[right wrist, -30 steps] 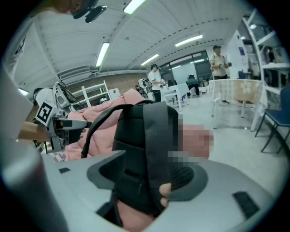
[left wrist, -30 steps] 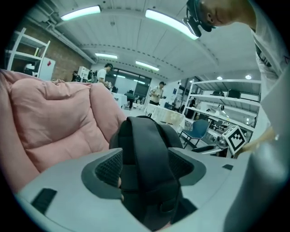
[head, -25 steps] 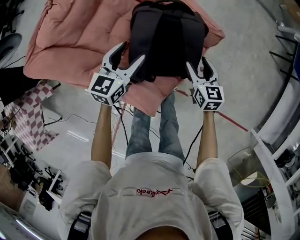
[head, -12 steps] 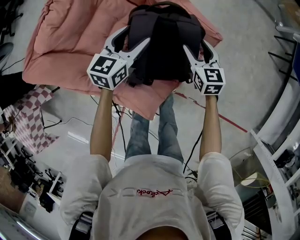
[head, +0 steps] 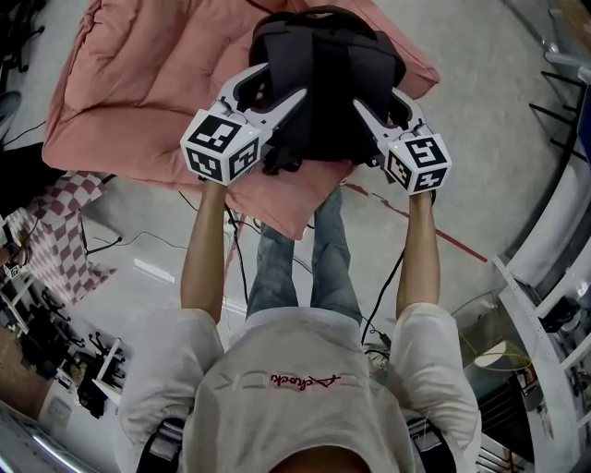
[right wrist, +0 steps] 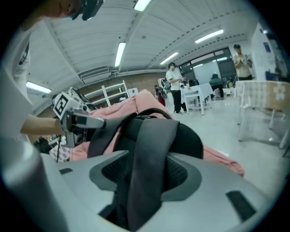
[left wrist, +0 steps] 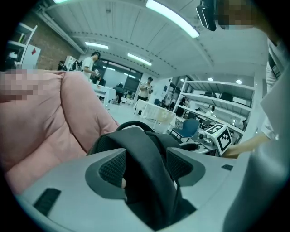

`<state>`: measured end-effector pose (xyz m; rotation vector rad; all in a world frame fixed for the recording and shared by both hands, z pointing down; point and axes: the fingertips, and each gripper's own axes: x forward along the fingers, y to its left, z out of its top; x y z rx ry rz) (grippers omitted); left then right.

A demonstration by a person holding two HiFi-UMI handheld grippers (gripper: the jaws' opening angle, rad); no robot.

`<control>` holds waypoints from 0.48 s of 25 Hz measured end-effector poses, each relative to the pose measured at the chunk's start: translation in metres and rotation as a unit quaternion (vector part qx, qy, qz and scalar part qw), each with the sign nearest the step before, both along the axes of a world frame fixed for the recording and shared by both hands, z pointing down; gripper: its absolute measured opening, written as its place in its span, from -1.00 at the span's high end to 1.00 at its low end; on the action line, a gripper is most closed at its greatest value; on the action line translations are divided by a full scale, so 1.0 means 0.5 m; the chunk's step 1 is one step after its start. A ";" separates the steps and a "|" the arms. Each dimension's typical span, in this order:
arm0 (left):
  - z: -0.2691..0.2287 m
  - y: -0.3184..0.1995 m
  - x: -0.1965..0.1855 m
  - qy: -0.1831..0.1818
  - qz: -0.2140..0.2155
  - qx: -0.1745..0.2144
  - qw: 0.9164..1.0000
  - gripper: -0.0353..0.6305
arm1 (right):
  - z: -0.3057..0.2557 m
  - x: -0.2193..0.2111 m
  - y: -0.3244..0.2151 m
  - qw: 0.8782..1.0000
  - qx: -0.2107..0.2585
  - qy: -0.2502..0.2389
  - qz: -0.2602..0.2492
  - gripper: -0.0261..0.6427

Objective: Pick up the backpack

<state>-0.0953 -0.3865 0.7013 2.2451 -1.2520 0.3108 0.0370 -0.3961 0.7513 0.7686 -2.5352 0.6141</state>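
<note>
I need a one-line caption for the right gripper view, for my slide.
Right gripper, jaws closing, with a shoulder strap of the black backpack between them; pink quilt behind.

We see a black backpack (head: 323, 65) lying flat on a pink quilt (head: 148, 83), strap side up, with its carry loop (head: 323, 9) at the far end and its bottom toward the quilt's near edge. Two wide padded shoulder straps run down its back. One strap (left wrist: 145, 176) passes between the spread jaws of the left gripper (head: 277, 83), the other (right wrist: 145, 167) between the closing jaws of the right gripper (head: 379, 97).
</note>
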 end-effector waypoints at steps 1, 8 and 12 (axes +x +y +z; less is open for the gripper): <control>0.009 0.006 0.007 0.006 0.008 -0.010 1.000 0.03 | -0.008 -0.001 0.007 1.000 -0.014 -0.021 -0.008 0.23; 0.049 0.006 0.068 0.031 0.060 -0.016 0.998 0.15 | -0.015 -0.024 0.030 0.992 -0.065 -0.069 -0.080 0.31; 0.044 -0.033 0.058 0.050 0.025 0.011 0.998 0.19 | 0.004 -0.046 0.038 0.989 -0.076 -0.069 -0.104 0.32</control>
